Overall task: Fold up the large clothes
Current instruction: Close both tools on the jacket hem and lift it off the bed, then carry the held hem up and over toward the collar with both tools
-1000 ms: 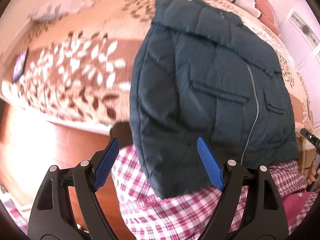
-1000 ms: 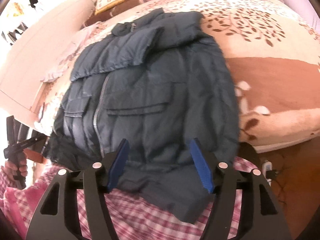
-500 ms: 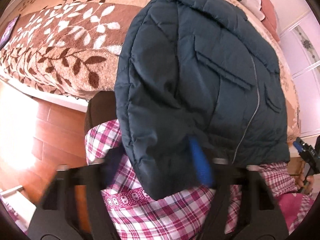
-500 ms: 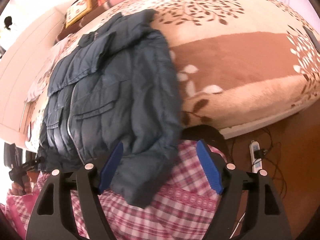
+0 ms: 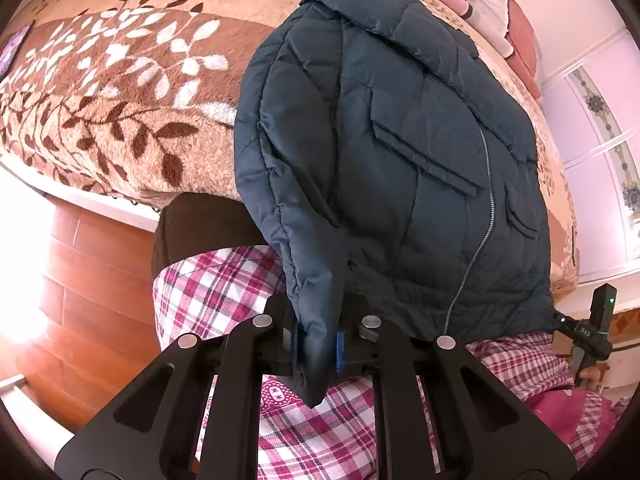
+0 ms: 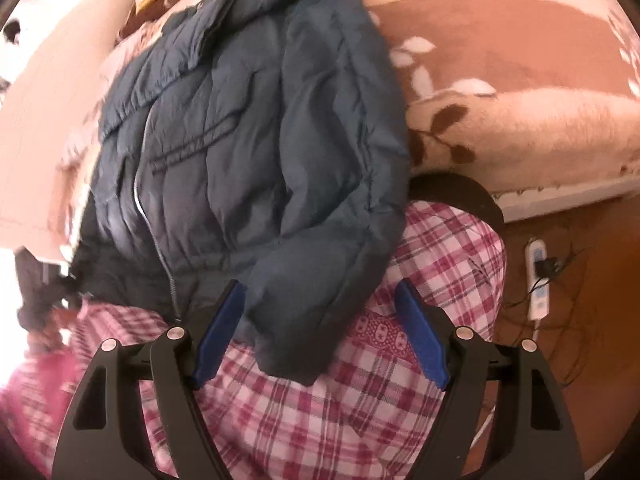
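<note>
1. The left gripper (image 5: pixel 318 346) has its fingers closing, almost together, and a thick fold of the jacket (image 5: pixel 400 168) hem sits squeezed between the blue ribbed pads (image 5: pixel 340 346), with the corner of the cloth bulging out below them.
2. The right gripper (image 6: pixel 320 332) has its fingers spread wide; the blue pads (image 6: pixel 420 340) stand apart on either side of the jacket's (image 6: pixel 248 140) lower corner, and neither pad presses on the cloth.
3. Both grippers have black, angular arms with round silver pins at the joints.
4. The jacket is a dark teal puffer of smooth, faintly shiny fabric, quilted into stitched panels, with flap pockets, a turned-down collar and a pale zip (image 5: pixel 476 240) running down the front.
5. It lies front up across the edge of the bed (image 5: pixel 100 120); its collar end rests further in on the bedding, and its hem hangs off over the lap of the person.
6. The person's plaid garment (image 5: pixel 224 292) is thin woven cloth in pink, magenta and white checks, with a patterned band across it.
7. The bed is covered by a plush, fuzzy blanket in tan and brown with white and dark leaf shapes.
8. Striped pink pillows (image 5: pixel 492 20) are stacked at the far end of the bed.
9. Beside the bed is a glossy reddish wood floor (image 5: pixel 80 280), and in the right wrist view a white power strip (image 6: pixel 538 280) with dark cables lies on it.
</note>
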### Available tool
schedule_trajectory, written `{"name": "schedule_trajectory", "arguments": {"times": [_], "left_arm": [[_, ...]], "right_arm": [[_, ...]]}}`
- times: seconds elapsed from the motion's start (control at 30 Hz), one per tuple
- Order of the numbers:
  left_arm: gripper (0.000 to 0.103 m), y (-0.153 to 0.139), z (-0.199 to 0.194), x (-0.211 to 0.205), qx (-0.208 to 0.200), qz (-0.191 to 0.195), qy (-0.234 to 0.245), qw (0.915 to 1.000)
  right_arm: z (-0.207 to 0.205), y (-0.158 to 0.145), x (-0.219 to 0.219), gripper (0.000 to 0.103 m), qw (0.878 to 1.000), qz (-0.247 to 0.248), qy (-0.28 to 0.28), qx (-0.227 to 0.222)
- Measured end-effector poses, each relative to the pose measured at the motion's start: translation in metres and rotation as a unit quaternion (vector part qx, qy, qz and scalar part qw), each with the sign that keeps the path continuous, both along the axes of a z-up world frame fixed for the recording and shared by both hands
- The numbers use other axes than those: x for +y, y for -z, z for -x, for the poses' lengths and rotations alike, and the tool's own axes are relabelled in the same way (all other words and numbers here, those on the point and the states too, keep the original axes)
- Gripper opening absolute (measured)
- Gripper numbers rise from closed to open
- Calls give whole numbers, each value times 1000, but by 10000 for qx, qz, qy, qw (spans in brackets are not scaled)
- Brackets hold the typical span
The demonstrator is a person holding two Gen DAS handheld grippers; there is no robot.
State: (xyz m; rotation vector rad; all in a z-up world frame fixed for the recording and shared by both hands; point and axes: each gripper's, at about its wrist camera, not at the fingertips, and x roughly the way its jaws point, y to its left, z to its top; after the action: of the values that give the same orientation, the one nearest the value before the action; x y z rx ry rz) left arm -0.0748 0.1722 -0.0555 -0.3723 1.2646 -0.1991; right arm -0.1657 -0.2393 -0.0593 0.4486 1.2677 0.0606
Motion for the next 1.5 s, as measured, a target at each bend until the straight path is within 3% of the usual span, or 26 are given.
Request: {"name": "schedule_trajectory", "arguments": {"times": [0.07, 0.13, 0.2, 0.3, 0.43, 0.6, 0.77, 1.2, 1.5], "left_arm": [[12, 1, 1, 2, 1, 24, -10, 10000], [12, 0, 2, 4, -39, 68, -16, 10000], [11, -2, 4, 6, -92, 121, -28, 9999], [9, -11, 5, 7, -242, 224, -57, 9994], [9, -44, 2, 13, -671, 406, -70, 9969], [9, -102, 1, 20, -1436, 555, -62, 9881], [9, -145, 10, 28, -1909, 593, -52, 9798], [9, -165, 67, 55, -1913, 840, 95, 9779], [9, -168, 39, 49, -1881, 924, 68, 9778]], "right_arm": [[-2, 0, 6, 65, 9999, 112, -112, -4], [-3, 3, 14, 37, 9994, 149, -308, 57], [-2, 7, 23, 22, 9986, 132, -509, 97], [0, 1, 20, 14, 9989, -219, -409, -100], [0, -34, 3, 13, 9939, -805, -69, -751], [3, -96, -14, 14, 9766, -1280, 130, -1723], [20, -129, -30, 14, 9626, -1548, 378, -2192], [81, -155, -28, 14, 9532, -1764, 589, -2383], [55, -153, -31, 14, 9550, -1801, 723, -2242]]}}
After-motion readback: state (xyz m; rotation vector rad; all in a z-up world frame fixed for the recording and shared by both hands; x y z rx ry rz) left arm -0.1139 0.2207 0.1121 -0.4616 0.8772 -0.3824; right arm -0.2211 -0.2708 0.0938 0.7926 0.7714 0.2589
